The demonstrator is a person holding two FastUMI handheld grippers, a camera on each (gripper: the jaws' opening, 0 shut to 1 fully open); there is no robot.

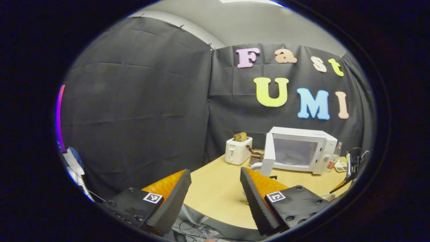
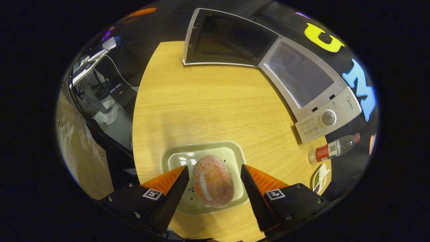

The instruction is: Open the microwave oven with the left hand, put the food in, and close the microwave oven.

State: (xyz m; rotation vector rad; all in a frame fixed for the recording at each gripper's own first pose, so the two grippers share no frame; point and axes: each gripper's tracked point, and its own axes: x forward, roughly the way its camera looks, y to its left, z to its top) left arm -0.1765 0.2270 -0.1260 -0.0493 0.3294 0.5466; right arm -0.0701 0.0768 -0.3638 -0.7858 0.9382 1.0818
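The right gripper (image 2: pixel 213 188), jaws spread, is hovering straight over the sugar-crusted orange doughnut (image 2: pixel 213 180) lying between its fingers on the pale square plate (image 2: pixel 174 158) near the table's front edge, while the white microwave oven (image 2: pixel 310 85) is standing open at the back edge, the left gripper (image 1: pixel 215 191) idling open well away.

The microwave (image 2: pixel 312 87) stood with its door (image 2: pixel 228 38) swung wide, leaving the cavity (image 1: pixel 295 152) unblocked from the front. In front of the microwave, bare counter (image 2: pixel 208 107) stretched to the plate (image 2: pixel 235 151) holding the doughnut (image 2: pixel 213 179). A bottle (image 2: pixel 334 149) and a small dish (image 2: pixel 319 178) crowded the microwave's control-panel side. On the door side stood a toaster (image 1: pixel 238 150) and a rack (image 1: pixel 256 156), just beside the open door.
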